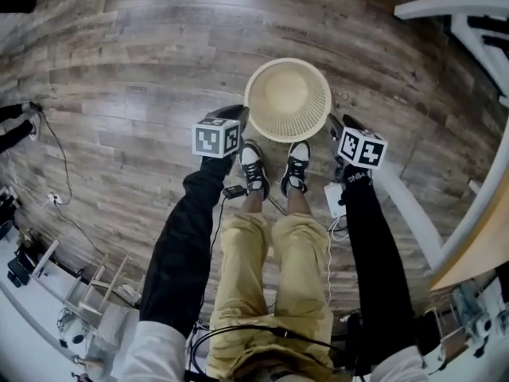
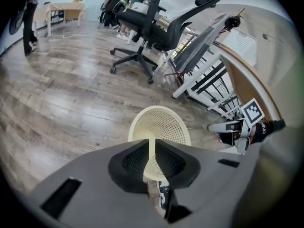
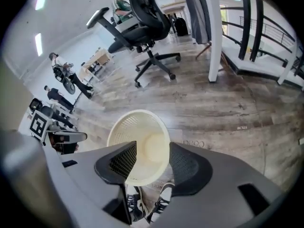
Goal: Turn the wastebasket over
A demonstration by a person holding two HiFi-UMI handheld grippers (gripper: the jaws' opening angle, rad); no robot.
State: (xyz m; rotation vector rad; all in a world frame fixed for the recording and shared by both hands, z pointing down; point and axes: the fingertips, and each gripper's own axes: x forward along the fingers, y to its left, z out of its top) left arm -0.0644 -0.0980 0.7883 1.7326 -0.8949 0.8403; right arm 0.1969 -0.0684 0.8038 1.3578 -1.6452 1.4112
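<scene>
Nearest the camera, just on the person's side of the wastebasket, stood two black-and-white shoes below tan trouser legs, their toes close to the wastebasket's rim. The wastebasket itself, a cream mesh one, stood upright on the wood floor with its open mouth facing up and nothing visible inside. The left gripper hung at the wastebasket's left edge, and its own view showed the jaws drawn in to a thin slit. Only a strip of the wastebasket showed beyond that slit, with nothing pinched in it. The right gripper hung at the wastebasket's right edge, a little apart from the rim. Its jaws stood moderately wide, and the wastebasket appeared through the gap beyond them, untouched by either pad. Each gripper's marker cube sat on the person's side of the wastebasket, level with the shoes. Beyond the wastebasket lay bare planks, and farther off a black office chair stood on its star base. A white slatted frame stood to the wastebasket's right, and desks with seated people were at the far end of the room.
</scene>
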